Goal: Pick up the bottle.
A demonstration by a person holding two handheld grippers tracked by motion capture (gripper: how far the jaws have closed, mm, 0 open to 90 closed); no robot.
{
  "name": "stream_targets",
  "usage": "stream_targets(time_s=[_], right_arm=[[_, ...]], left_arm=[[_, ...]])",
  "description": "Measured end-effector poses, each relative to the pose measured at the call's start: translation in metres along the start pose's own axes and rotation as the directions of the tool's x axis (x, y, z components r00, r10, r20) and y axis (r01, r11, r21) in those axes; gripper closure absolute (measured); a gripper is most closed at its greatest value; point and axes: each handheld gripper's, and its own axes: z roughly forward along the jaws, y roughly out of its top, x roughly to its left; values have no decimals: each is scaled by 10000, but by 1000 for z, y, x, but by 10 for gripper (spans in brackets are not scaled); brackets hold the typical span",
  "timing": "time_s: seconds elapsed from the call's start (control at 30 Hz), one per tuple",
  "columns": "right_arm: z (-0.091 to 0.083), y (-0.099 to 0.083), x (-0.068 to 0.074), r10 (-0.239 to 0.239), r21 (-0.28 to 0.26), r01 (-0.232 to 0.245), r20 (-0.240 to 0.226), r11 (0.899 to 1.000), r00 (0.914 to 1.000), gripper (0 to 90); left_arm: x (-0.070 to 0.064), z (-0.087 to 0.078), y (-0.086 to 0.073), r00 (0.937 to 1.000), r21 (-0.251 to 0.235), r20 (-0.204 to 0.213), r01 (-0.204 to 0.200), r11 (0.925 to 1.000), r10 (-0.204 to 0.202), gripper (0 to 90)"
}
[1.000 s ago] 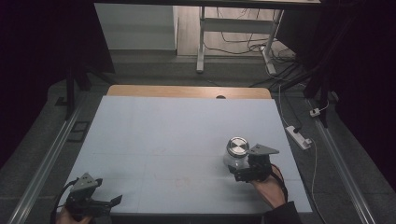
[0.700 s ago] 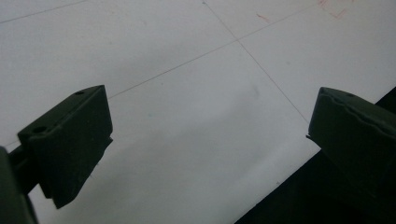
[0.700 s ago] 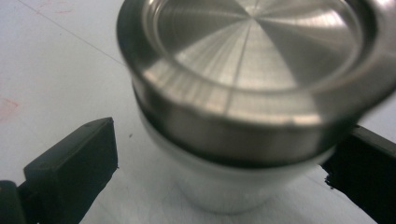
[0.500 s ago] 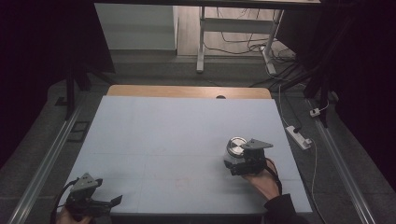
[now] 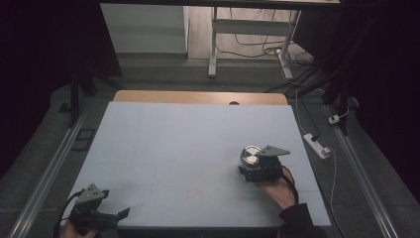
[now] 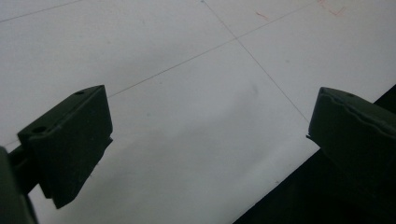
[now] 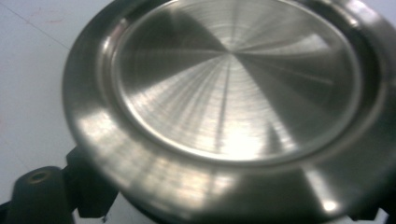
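A round tin with a brushed steel lid stands on the white table at the right. My right gripper, held by a hand, reaches it from the near side. In the right gripper view the lid looms very close. My right gripper has its jaws set wide, one on each side of the tin's body under the rim, and one fingertip shows at the lower left. My left gripper hovers at the table's front left corner. Seen in its own view, my left gripper is open over bare table.
The white table top has thin pencil lines and its front edge runs just below the left jaws. A wooden strip lines the far edge. A power strip and cables lie on the floor at the right.
My right gripper has moved forward and a little left, up to the tin, which has stayed in place. The left gripper has barely moved.
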Motion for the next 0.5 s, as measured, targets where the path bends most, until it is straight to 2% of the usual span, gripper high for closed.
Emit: stream_targets(time_s=[0.17,0.5], right_arm=[[0,0,1,-227,36,226,74,9997,9997,139],[-1,1,3,-263,51,262,241,9996,9994,145]], left_arm=[[0,0,0,10000,1,5,0,10000,0,7],[0,0,0,10000,-11,-7,-7,10000,7,7]])
